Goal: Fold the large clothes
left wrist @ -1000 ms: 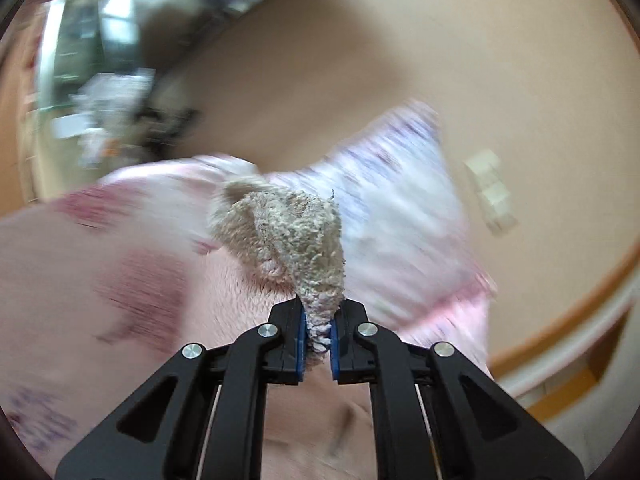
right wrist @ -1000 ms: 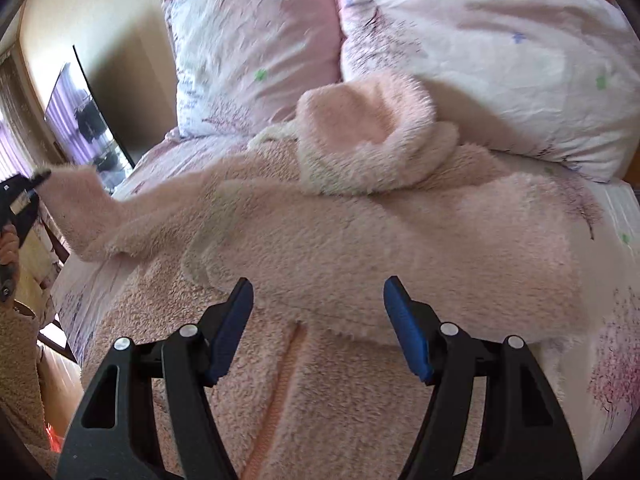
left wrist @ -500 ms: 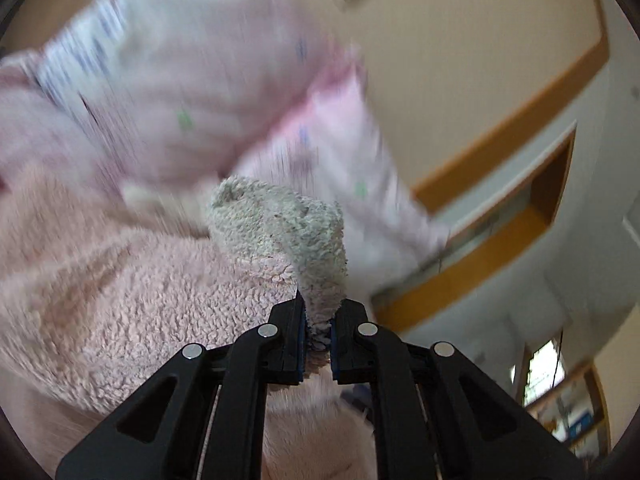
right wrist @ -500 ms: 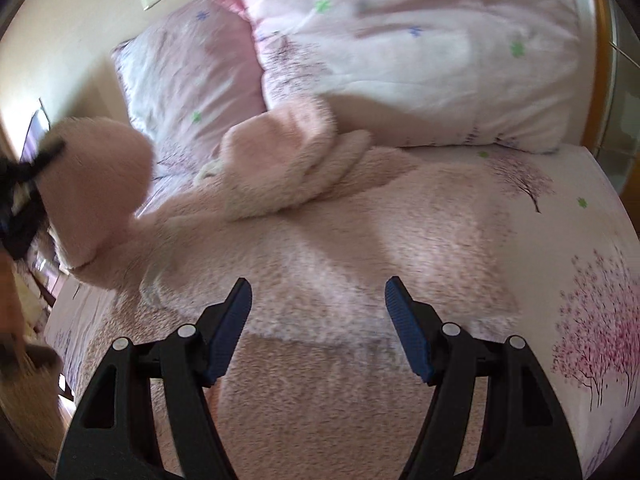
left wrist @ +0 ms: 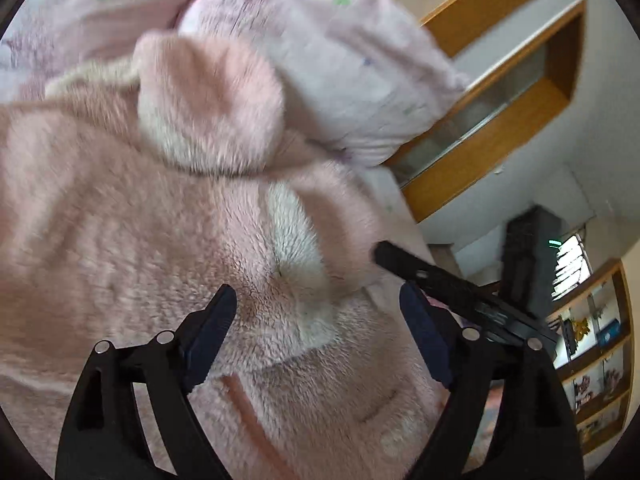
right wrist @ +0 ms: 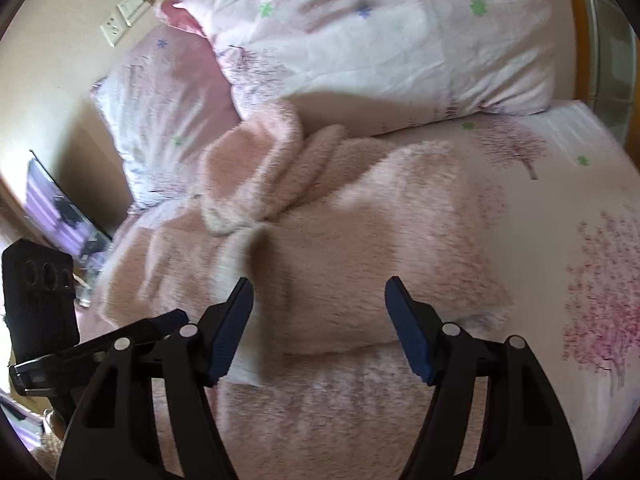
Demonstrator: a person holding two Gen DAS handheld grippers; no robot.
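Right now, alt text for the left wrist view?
The left claw, just opened, hangs empty over a fluffy pink garment spread on a bed, its cream-tipped sleeve lying across the body. Floral pillows sit behind; the right claw pokes in from the right.

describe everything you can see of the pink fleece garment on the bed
The pink fleece garment is fluffy, pale pink plush with whitish cuffs and a pink zipper. It lies spread on the floral bedsheet, its hood bunched against the pillows, one sleeve folded across the body. Neither gripper holds it.
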